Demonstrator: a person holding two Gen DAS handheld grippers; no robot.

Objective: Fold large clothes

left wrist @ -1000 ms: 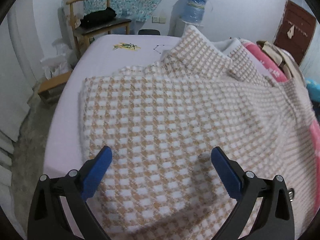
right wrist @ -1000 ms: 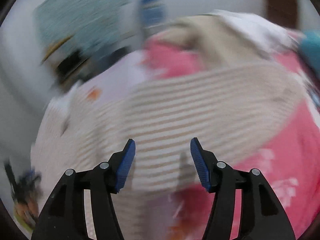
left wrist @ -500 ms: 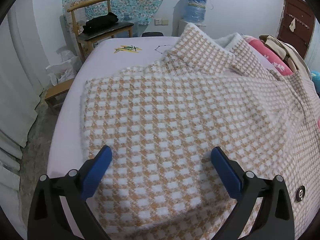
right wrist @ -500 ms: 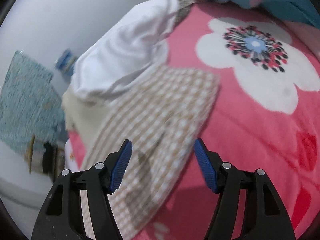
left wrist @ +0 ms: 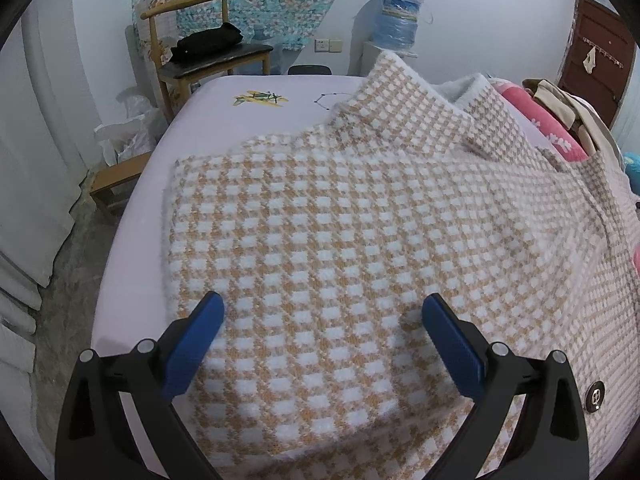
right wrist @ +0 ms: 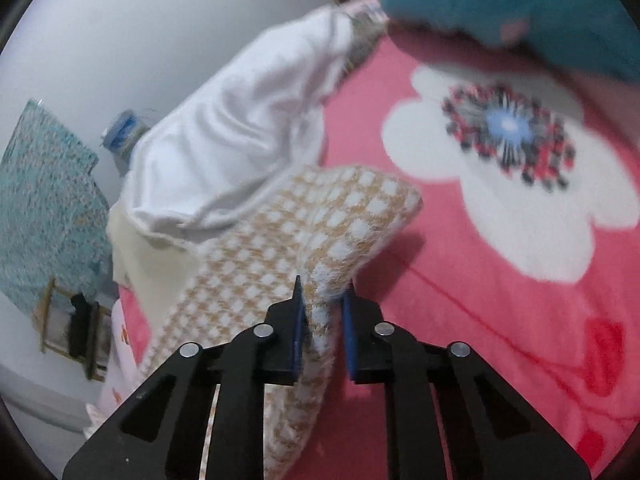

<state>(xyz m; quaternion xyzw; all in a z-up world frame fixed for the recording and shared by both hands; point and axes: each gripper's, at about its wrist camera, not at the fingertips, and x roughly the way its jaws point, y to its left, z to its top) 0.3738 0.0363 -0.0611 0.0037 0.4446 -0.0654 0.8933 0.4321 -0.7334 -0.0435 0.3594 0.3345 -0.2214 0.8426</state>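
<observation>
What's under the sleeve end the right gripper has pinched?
The checked sleeve lies on a pink blanket with a big white flower; the right gripper has just closed on its edge. White cloth overlaps its far side. What's beneath the blanket is hidden.

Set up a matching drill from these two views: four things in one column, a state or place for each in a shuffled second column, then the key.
1. left tool
2. right tool
3. black bag
4. water jug

A. on the wooden chair
B. shut on the checked garment's sleeve
C. open above the garment
D. by the wall behind the bed

Pairs: 1-C, 2-B, 3-A, 4-D
</observation>
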